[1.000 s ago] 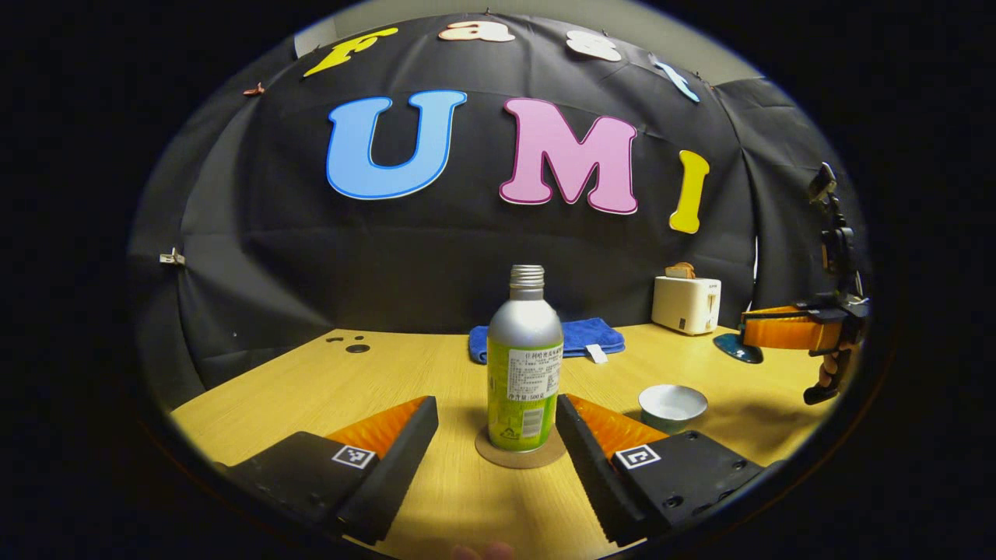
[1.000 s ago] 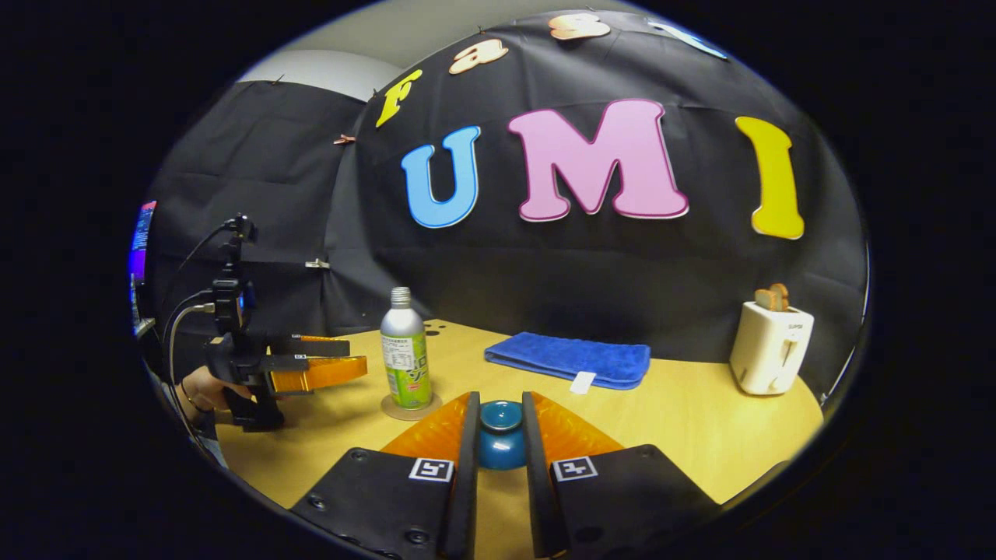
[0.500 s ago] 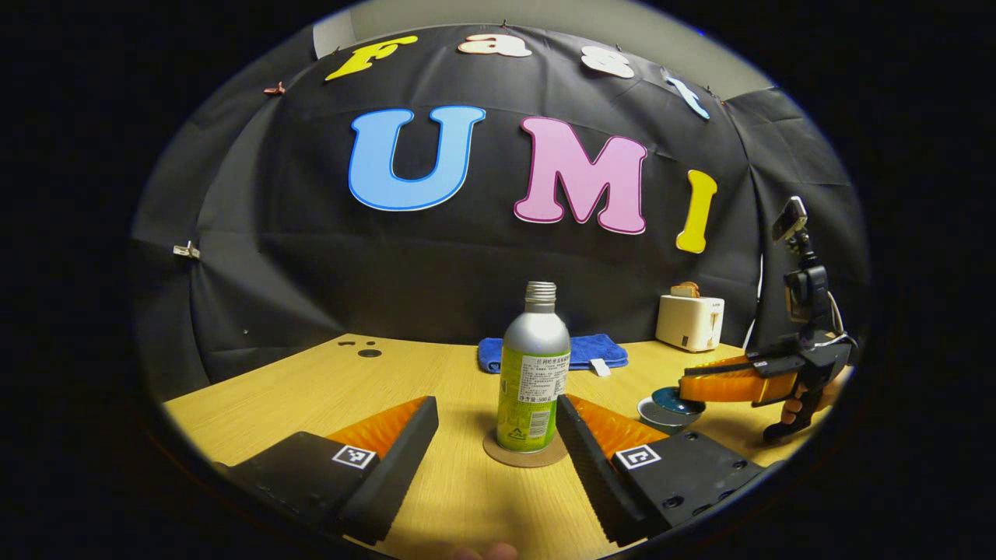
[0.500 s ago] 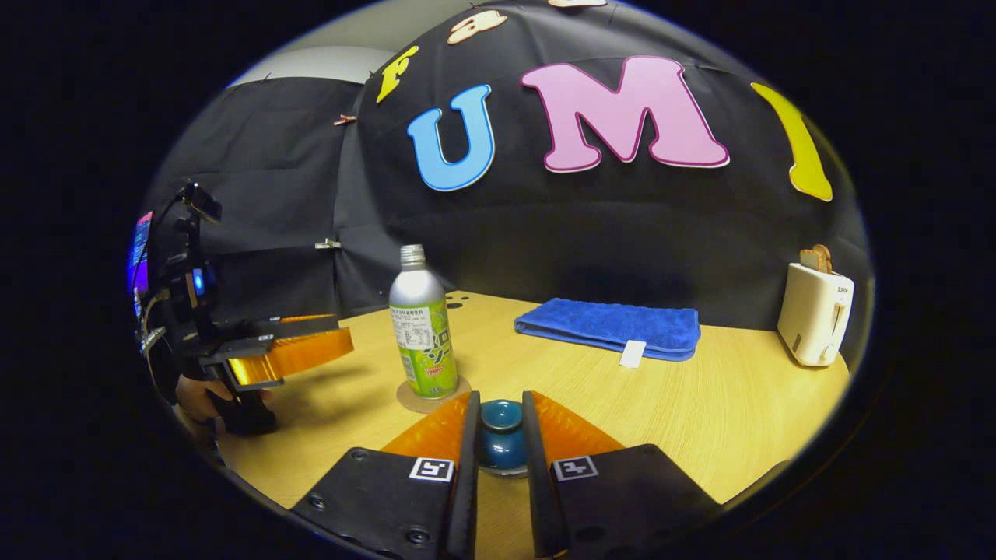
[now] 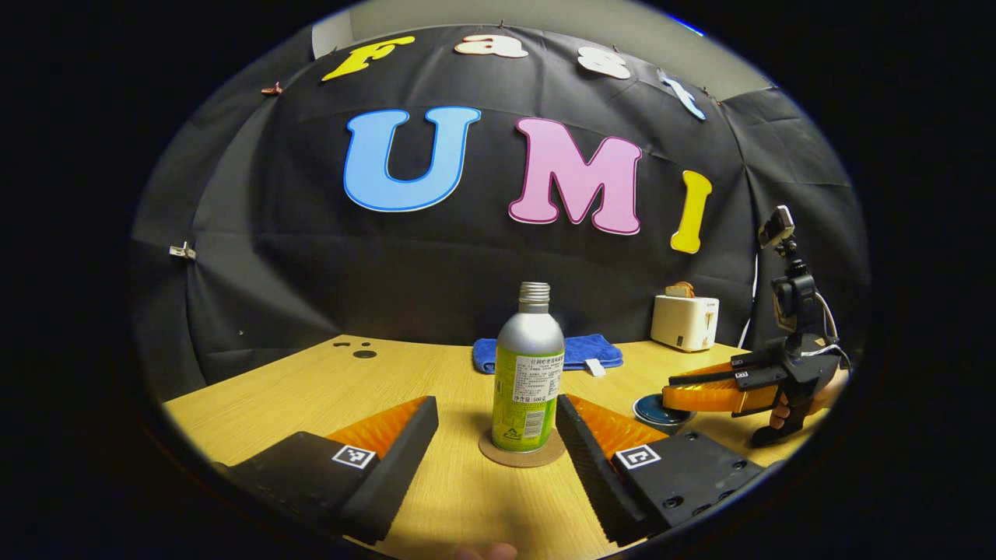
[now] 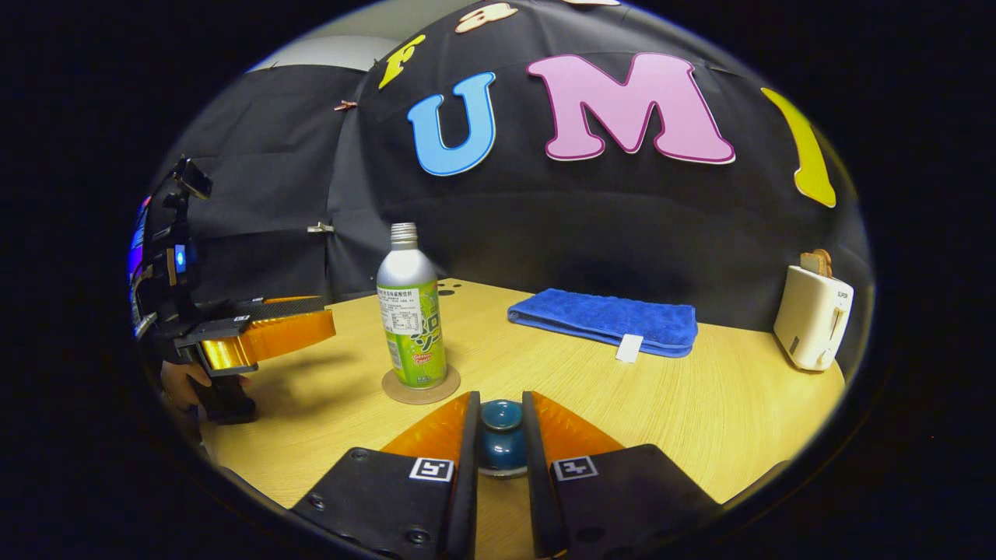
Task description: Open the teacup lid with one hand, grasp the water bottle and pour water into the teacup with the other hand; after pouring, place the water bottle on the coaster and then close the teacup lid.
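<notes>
Teacup lid (image 6: pixel 501 435) sits pinched in my right gripper (image 6: pixel 498 424). My left gripper (image 5: pixel 498 412) gapes wide around the water bottle (image 5: pixel 527 373); its label print is unreadable.

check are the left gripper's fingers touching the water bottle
Apart. In the left gripper view, bare table shows between each finger and the water bottle on its coaster.
</notes>
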Tool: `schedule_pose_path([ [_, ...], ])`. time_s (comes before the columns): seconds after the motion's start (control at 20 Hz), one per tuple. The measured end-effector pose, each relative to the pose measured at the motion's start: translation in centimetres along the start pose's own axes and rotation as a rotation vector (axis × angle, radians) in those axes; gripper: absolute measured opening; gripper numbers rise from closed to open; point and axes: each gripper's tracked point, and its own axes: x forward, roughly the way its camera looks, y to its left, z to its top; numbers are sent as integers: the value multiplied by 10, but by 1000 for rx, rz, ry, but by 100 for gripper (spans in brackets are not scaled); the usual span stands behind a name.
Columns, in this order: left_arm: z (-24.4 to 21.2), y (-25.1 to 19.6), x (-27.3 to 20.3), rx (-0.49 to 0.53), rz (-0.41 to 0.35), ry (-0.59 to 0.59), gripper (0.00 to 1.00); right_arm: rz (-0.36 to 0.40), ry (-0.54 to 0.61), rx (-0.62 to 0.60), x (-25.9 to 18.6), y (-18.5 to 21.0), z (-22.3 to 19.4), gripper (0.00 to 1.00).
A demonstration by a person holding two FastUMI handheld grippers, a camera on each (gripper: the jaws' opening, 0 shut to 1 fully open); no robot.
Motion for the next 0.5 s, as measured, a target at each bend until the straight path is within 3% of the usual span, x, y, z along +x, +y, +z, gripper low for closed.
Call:
schedule_pose_path([
  [0.1, -1, 0, -1, 3, -1, 2, 96, -4, 6, -4, 1, 0, -1, 27],
  [0.15, 0, -1, 0, 5, -2, 2, 96, -4, 8, -7, 2, 1, -2, 32],
  [0.3, 0, -1, 0, 6, -3, 1, 96, -4, 10, -6, 1, 0, -2, 36],
  [0.4, 0, -1, 0, 6, -4, 0, 96, 5, 15, 12, -1, 2, -3, 43],
  [0.5, -1, -1, 0, 7, -4, 1, 96, 5, 7, 14, -6, 2, 3, 61],
])
